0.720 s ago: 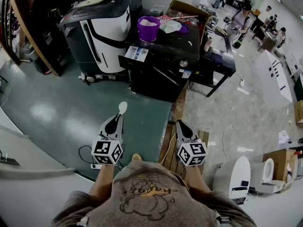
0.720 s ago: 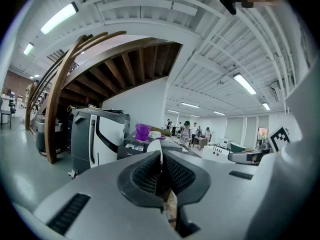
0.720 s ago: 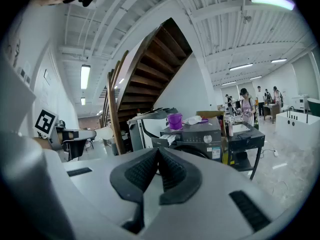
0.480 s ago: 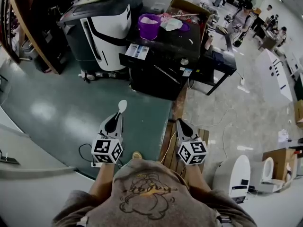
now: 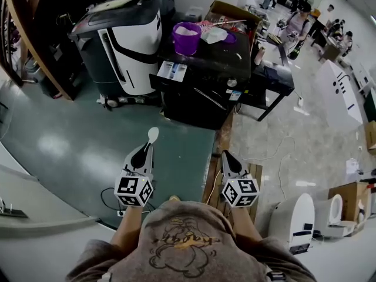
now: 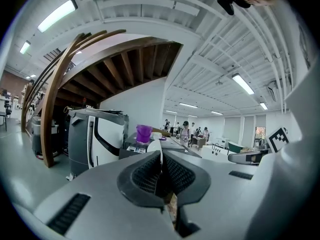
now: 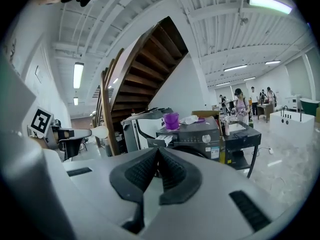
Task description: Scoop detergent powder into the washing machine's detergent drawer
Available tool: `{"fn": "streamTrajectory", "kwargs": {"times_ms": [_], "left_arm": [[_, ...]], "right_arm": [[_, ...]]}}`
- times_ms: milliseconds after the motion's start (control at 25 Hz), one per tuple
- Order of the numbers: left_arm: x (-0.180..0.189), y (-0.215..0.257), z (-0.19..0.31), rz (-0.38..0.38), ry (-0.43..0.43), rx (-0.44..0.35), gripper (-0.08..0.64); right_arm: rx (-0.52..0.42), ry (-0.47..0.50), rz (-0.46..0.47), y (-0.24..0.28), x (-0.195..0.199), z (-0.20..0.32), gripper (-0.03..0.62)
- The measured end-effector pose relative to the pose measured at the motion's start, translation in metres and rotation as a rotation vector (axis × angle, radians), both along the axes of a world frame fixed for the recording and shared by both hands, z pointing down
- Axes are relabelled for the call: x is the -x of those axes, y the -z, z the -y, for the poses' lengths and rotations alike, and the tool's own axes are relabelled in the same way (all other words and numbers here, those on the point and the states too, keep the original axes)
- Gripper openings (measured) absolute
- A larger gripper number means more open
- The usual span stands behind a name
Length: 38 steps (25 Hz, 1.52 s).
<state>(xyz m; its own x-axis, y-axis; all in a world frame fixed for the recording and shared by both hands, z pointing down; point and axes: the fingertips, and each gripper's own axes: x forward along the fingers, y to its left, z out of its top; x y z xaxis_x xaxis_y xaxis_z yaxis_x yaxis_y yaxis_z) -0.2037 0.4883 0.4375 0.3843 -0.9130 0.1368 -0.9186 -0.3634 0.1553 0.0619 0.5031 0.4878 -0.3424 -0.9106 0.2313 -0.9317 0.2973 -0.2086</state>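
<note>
A dark washing machine (image 5: 205,81) stands ahead, its detergent drawer (image 5: 172,70) pulled out at the top left. On top of the machine stands a purple cup (image 5: 187,37) holding white powder. My left gripper (image 5: 145,148) is shut on the handle of a white spoon (image 5: 153,134), well short of the machine above the green floor. In the left gripper view the spoon (image 6: 161,151) shows edge-on between the jaws, with the purple cup (image 6: 144,132) far beyond. My right gripper (image 5: 228,155) is shut with nothing in it; the right gripper view shows the cup (image 7: 171,120) and drawer (image 7: 159,140) far off.
A grey and white appliance (image 5: 123,40) stands left of the washer, a wooden stair beam (image 5: 35,46) further left. A black table (image 5: 273,78) adjoins the washer's right. A wooden pallet (image 5: 212,178) lies near my right gripper, white fixtures (image 5: 294,216) at lower right. People stand far back.
The head view shifts slightly. Both grippers keep their pose side by side, and the spoon stays in the left gripper.
</note>
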Motion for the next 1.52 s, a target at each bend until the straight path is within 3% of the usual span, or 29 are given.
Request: {"fn": "streamTrajectory", "kwargs": {"times_ms": [720,1520], "left_arm": [[0.014,-0.007,0.061,-0.032,-0.054,0.001,0.025],[-0.002,0.005,0.219,-0.046,-0.019,0.002,0.025]], "right_arm": [[0.005,-0.001,-0.007,-0.006,0.031,0.040,0.002],[-0.007,0.059,0.007,0.005,0.022,0.211,0.003]]}}
